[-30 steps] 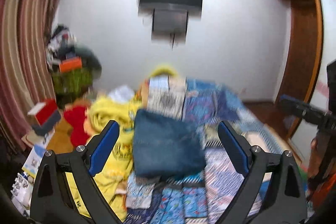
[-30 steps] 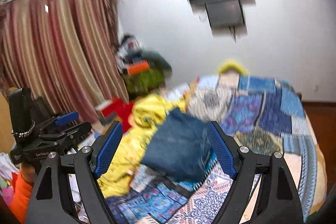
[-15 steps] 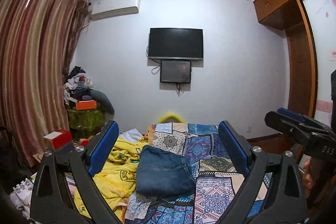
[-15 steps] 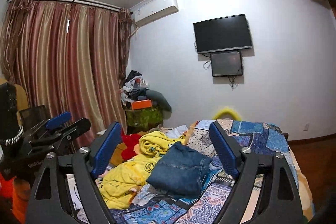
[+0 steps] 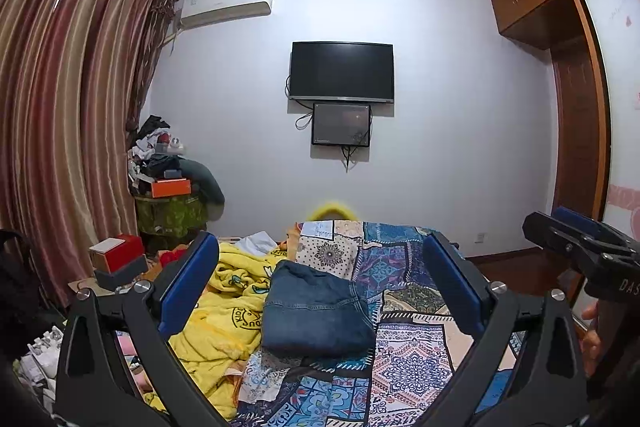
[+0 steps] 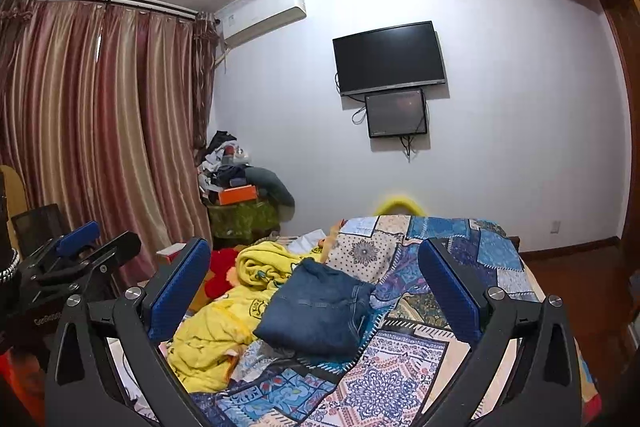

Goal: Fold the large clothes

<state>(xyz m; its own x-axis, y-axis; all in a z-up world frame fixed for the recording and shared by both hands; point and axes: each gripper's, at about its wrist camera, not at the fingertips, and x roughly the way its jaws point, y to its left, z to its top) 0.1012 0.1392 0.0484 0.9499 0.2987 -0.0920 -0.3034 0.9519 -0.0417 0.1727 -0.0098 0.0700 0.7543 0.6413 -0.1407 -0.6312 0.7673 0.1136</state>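
Standing back from a bed [image 5: 404,359] spread with a patchwork quilt [image 6: 400,371], a person holds two grippers level above its near end, neither one touching cloth. Folded blue jeans [image 5: 316,311] lie on the quilt, their left edge against a crumpled yellow blanket [image 5: 224,323], and look like a finished fold set down; the step in hand appears to be the pause between garments. Next, by this reading, comes choosing another large piece, perhaps from the yellow heap, and spreading it on bare quilt, which will need both hands.

Fingers of the left gripper [image 5: 320,285] stand wide apart with nothing between them. Those of the right gripper [image 6: 314,291] are opening to their widest, likewise empty.

Much stays unclear: whether the yellow cloth is clothing or bedding cannot be told, the bed's near edge is cut off behind the gripper frames, and the heap of things [image 6: 236,167] in the corner by the curtain [image 6: 100,131] is too small to sort.
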